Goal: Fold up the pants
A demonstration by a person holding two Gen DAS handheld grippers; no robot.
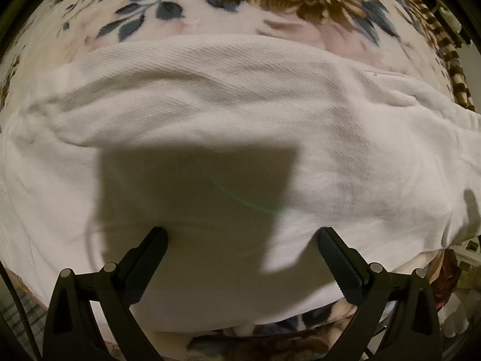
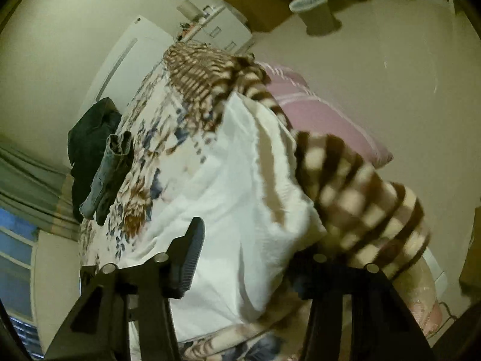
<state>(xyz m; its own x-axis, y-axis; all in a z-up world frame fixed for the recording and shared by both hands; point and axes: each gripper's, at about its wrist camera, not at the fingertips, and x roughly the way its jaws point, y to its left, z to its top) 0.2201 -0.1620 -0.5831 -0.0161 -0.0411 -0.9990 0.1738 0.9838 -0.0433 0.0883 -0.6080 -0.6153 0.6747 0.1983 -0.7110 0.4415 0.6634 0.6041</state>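
pants: white pants (image 1: 228,114) lie flat across the floral blanket (image 1: 210,3), already at least partly folded by the look of the doubled edge; a few soft wrinkles across the top layer
left gripper: left gripper (image 1: 242,234) hovers over the near part of the cloth, jaws wide apart, nothing between them
right gripper: right gripper (image 2: 255,240) at the pants' (image 2: 240,186) side edge, next to the brown checkered blanket (image 2: 360,198); one finger (image 2: 192,252) shows clearly, the other is hidden under the cloth and blanket, gap looks wide but I cannot tell for sure
other stuff: dark clothes (image 2: 90,138) and folded jeans (image 2: 108,171) on the far side of the bed, well apart
risk 1: right claw could pinch the checkered blanket along with the pants, since the two touch there
risk 2: grabbing only the top layer would pull the fold open
risk 3: floral blanket is plush, could bunch under a dragged edge
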